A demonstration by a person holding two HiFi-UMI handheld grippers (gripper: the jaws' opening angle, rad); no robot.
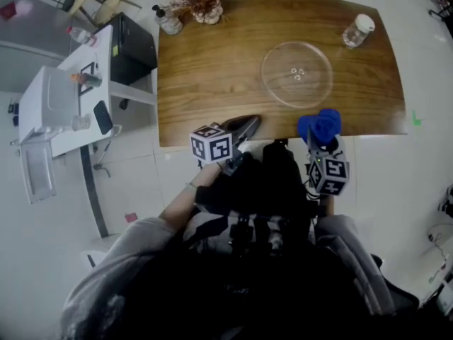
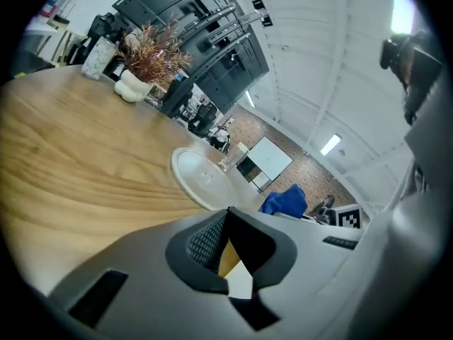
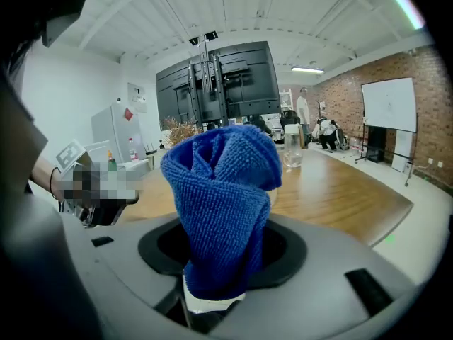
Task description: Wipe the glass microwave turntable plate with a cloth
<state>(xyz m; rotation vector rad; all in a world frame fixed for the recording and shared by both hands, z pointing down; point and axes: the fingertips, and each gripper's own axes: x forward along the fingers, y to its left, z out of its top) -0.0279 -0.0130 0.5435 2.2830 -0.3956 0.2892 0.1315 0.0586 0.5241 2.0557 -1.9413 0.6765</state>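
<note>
Clear round glass turntable plate (image 1: pixel 296 74) lies flat on brown wooden table (image 1: pixel 205 69), untouched. It sits well apart from both grippers, ahead of right one. Blue microfibre cloth (image 3: pixel 221 211) stands bunched upright, clamped between jaws of right gripper (image 1: pixel 323 140) at near table edge. Left gripper (image 1: pixel 243 127) jaws together, nothing between. Best approach: press cloth bunch lightly onto glass, sweep from centre to rim. Plate likely to slide, so brace rim with left gripper.

Blue cloth (image 3: pixel 223 204) is bunched so fat in the right gripper view that it covers the jaw tips pinching it. Glass plate (image 2: pixel 197 178) has its near rim hidden behind the left gripper (image 2: pixel 228 222), and what's inside the jar (image 1: pixel 357 30) is too small to tell.
</note>
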